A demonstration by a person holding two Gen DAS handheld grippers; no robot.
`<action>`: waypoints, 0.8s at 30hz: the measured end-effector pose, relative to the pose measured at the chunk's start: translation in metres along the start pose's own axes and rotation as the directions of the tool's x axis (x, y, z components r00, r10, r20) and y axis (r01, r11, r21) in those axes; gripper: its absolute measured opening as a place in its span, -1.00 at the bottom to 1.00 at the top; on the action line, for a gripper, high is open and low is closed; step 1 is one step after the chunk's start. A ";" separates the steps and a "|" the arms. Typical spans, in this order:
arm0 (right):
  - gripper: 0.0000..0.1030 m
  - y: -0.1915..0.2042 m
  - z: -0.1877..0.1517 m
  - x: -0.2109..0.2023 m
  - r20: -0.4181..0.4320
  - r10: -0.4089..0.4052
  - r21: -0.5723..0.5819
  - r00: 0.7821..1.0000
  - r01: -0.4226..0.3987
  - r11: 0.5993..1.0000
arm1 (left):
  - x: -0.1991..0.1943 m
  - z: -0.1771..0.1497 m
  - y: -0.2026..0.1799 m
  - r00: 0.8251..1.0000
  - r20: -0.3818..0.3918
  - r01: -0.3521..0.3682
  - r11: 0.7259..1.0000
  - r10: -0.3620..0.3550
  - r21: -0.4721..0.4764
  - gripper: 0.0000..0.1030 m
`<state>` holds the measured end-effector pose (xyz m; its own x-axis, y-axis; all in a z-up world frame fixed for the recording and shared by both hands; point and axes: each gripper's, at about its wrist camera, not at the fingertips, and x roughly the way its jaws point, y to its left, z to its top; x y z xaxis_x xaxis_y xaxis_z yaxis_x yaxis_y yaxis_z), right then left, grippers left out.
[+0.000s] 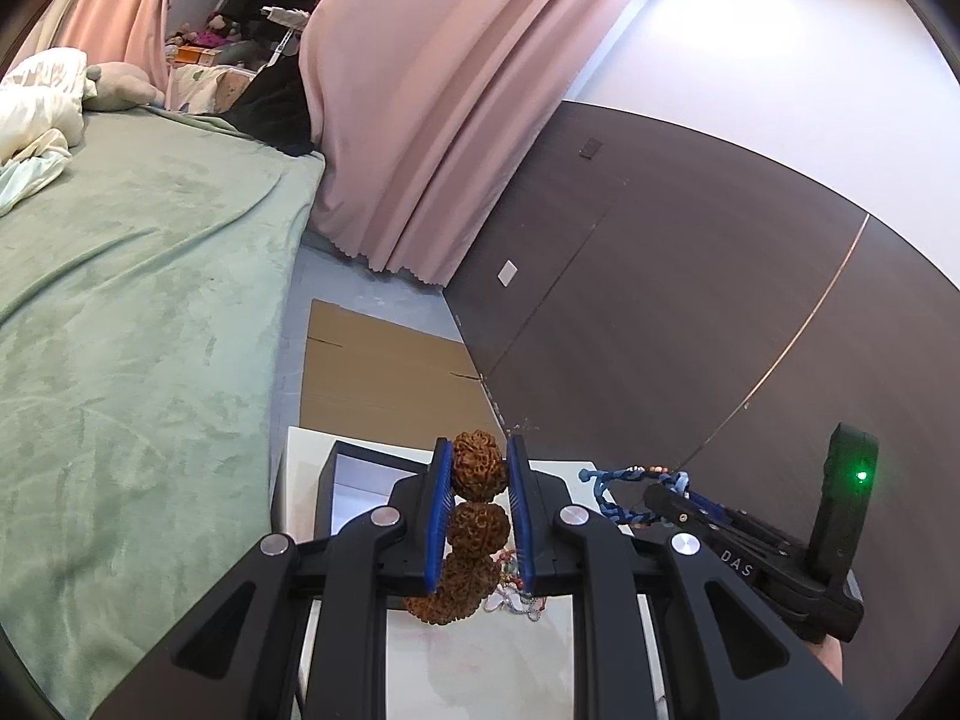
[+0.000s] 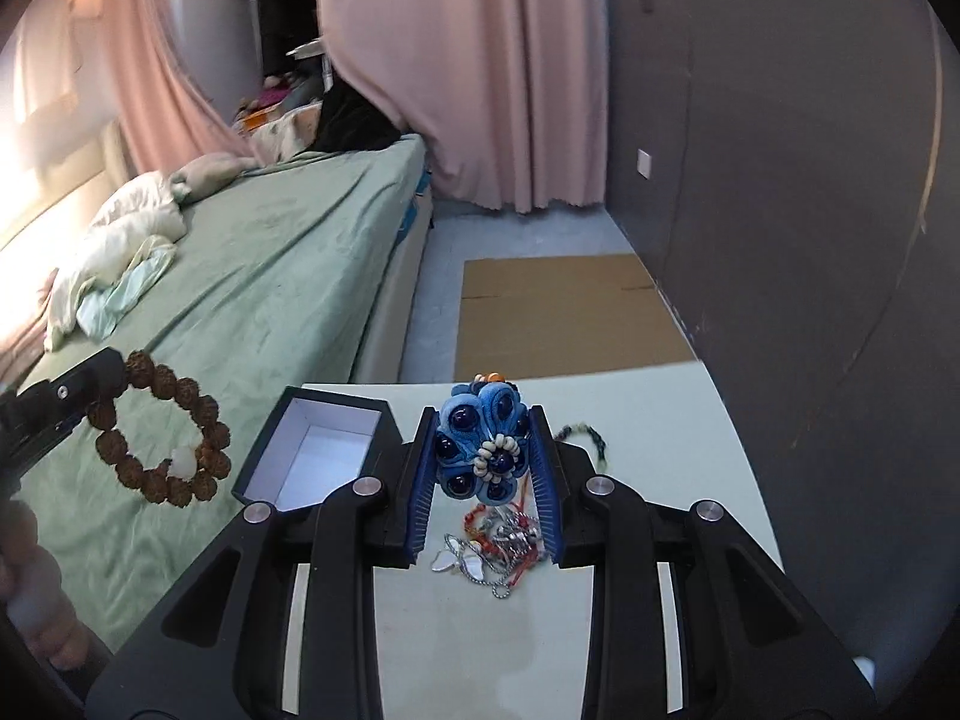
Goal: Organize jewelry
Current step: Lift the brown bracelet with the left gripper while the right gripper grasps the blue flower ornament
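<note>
My left gripper (image 1: 478,459) is shut on a brown bead bracelet (image 1: 474,501) of large knobbly beads and holds it in the air; in the right wrist view the bracelet (image 2: 162,438) hangs as a ring at the left, over the bed. My right gripper (image 2: 483,420) is shut on a blue woven ornament (image 2: 480,447) with dark blue beads and a braided cord; that cord (image 1: 624,489) shows in the left wrist view. An open black box (image 2: 318,453) with a white inside sits on the white table (image 2: 660,420). A tangle of jewelry (image 2: 492,546) lies beneath my right gripper.
A bed with a green blanket (image 2: 270,276) runs along the left of the table. Flat cardboard (image 2: 558,312) lies on the floor beyond the table. A dark wall panel (image 2: 780,210) stands at the right, pink curtains (image 2: 468,60) at the back.
</note>
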<state>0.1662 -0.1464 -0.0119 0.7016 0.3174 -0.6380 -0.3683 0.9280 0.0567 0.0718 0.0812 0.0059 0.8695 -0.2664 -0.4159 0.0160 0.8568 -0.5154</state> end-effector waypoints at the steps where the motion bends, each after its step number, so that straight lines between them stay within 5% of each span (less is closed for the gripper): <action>1: -0.43 0.002 0.003 0.000 0.004 0.002 -0.007 1.000 -0.002 1.000 | 0.000 0.001 0.001 1.000 0.002 -0.001 1.000 0.001 -0.001 -0.68; 12: -0.43 0.038 0.039 0.001 0.060 0.094 -0.039 0.994 -0.092 0.995 | 0.020 0.007 0.020 0.999 -0.026 0.042 0.997 -0.044 -0.066 -0.66; 15: -0.43 0.046 0.041 0.010 0.057 0.127 -0.038 0.990 -0.125 0.991 | 0.026 0.007 0.021 1.000 -0.026 0.007 0.998 -0.008 -0.059 -0.20; 19: -0.43 0.046 0.028 0.033 0.016 0.190 0.006 0.982 -0.190 0.982 | 0.029 0.003 0.030 0.998 -0.054 -0.037 0.997 0.033 -0.064 -0.15; 24: -0.43 0.043 0.019 0.054 -0.042 0.274 0.069 0.961 -0.271 0.960 | 0.026 0.000 0.035 0.994 -0.053 -0.100 0.995 0.099 -0.028 0.26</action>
<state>0.1998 -0.0852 -0.0290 0.5474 0.5508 -0.6300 -0.5014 0.8186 0.2801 0.0944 0.1043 -0.0233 0.8396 -0.2034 -0.5036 -0.0848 0.8667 -0.4915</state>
